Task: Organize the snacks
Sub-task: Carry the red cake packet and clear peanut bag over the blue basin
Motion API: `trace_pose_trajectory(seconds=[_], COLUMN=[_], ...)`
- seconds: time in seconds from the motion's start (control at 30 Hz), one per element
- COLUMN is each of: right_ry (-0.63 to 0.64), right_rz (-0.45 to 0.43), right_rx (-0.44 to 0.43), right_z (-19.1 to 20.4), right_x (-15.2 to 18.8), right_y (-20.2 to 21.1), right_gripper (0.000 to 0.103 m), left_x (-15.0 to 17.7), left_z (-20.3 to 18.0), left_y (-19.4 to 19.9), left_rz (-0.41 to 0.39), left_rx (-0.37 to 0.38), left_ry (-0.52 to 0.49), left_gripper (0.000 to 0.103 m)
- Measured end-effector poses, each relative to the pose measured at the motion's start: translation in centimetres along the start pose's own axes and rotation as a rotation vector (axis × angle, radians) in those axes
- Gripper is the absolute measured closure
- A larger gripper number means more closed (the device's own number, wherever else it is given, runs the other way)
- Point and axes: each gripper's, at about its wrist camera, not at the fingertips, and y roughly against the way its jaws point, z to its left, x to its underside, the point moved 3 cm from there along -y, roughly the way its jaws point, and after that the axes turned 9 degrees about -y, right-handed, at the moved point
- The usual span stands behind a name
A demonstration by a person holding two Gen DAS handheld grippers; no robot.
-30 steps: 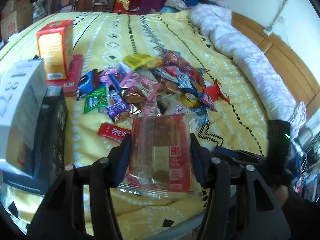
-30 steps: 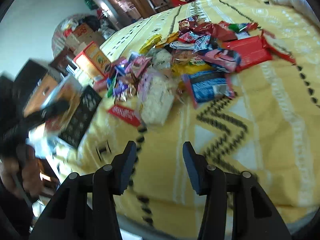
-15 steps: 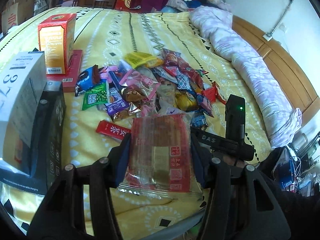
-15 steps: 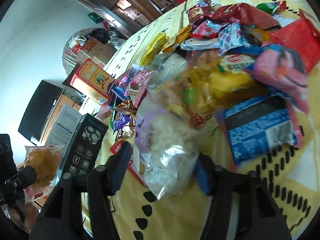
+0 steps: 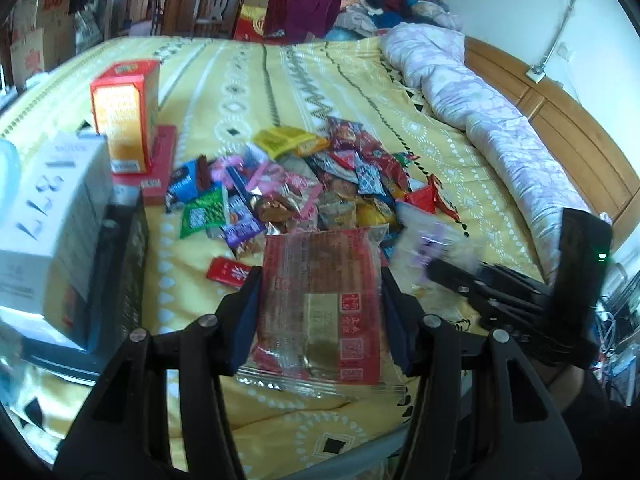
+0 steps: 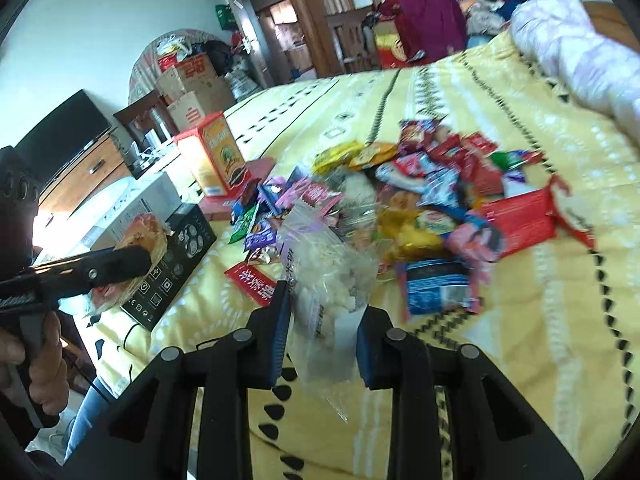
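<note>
A pile of snack packets [image 5: 304, 184] lies on the yellow bedspread [image 5: 304, 80]; it also shows in the right wrist view [image 6: 420, 200]. My left gripper [image 5: 320, 312] is shut on a red and clear cake packet [image 5: 320, 304], held above the bed's near edge; the packet also shows in the right wrist view [image 6: 140, 240]. My right gripper [image 6: 322, 332] is shut on a clear bag of white puffed snack [image 6: 328, 280], lifted just above the near side of the pile. The right gripper also shows in the left wrist view [image 5: 444, 276], with the bag [image 5: 424, 240] blurred.
An orange box [image 5: 124, 116] stands on a flat red box [image 5: 160, 168] at the left. A white box [image 5: 52, 224] rests on a black box [image 5: 120, 280] at the near left. A rolled lilac quilt [image 5: 480, 120] lies along the wooden headboard [image 5: 568, 128].
My right gripper closed on the clear bag of white snack and lifted it back from the pile. My left gripper kept the cake packet and hardly moved.
</note>
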Motion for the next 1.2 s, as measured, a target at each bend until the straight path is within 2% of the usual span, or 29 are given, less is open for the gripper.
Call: trace_pose_trajectory(seconds=[0.23,0.47,0.73,0.9,1.0,1.2], right_ry=[0.000,0.078,0.178,0.215,0.253,0.347], right_rz=[-0.069,-0.131,-0.186,-0.153,-0.124,-0.055], right_rx=[0.022,-0.005,-0.123,-0.221,-0.267,-0.336], right_z=[0.5,5.1,14.4,20.6,24.8,32.4], right_x=[-1.9,-4.9,-9.3,-10.6,-10.8,-9.5], right_y=[4.4,6.5,7.0,5.7,4.4,1.7], right_gripper=[0.072,0.072,0.072,0.072,0.072,0.072], left_x=[-1.4,-2.3,-1.5,-0.6,0.0,1.2], left_z=[1.0,5.4,12.9,17.2,18.3,20.2], left_y=[4.1,9.0,15.2,17.8,18.6,19.1], left_rz=[-0.108,-0.201,-0.283,-0.296,-0.291,-0.281], left_rx=[-0.168,-0.304,-0.472,-0.608,-0.686,-0.720], left_ry=[-0.047,-0.005,0.137,0.197,0.201,0.234], left_gripper=[0.048,0.048,0.048,0.048,0.048,0.048])
